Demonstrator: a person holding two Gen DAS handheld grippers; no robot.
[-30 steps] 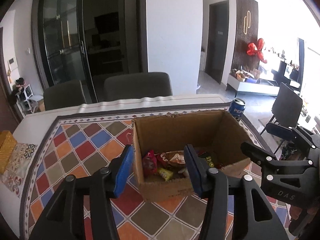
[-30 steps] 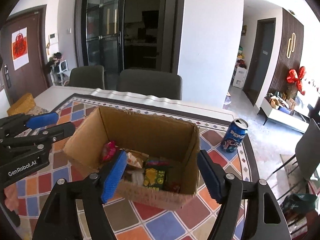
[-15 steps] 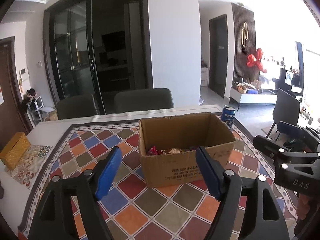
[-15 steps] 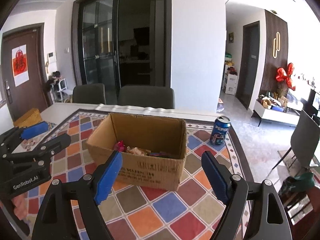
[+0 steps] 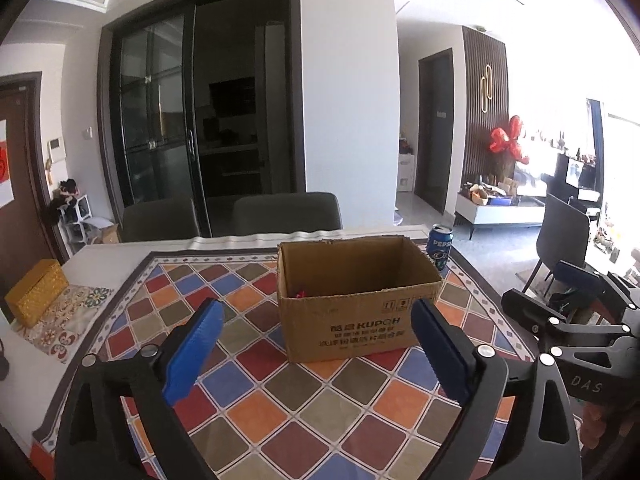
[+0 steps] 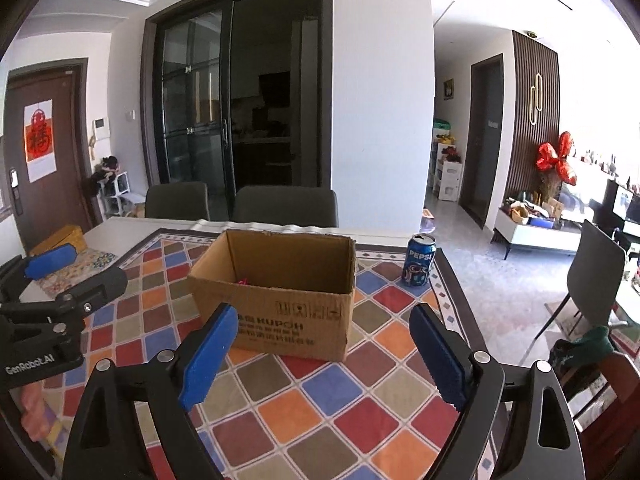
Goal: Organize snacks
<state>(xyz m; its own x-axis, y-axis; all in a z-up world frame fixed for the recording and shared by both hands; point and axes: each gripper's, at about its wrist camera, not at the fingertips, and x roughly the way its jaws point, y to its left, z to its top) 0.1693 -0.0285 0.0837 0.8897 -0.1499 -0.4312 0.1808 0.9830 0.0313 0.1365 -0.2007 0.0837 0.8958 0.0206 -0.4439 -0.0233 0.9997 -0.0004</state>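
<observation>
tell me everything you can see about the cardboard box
The cardboard box is plain brown corrugated card, open-topped with no flaps showing, standing upright on the colourful diamond-patterned tablecloth. Dark "KUPOH" lettering, Chinese text and handling symbols mark its near side. A sliver of pink shows inside. A Pepsi can stands apart beyond its right corner. Neither tool touches it.

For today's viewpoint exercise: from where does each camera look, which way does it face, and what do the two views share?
Left wrist: sits on the left gripper, facing the cardboard box across the table; its open blue fingers show, with the right gripper alongside.
Right wrist: sits on the right gripper, facing the same box, seen more from the right; the left gripper shows at left.
Shared: the box, Pepsi can, checkered tablecloth.
</observation>
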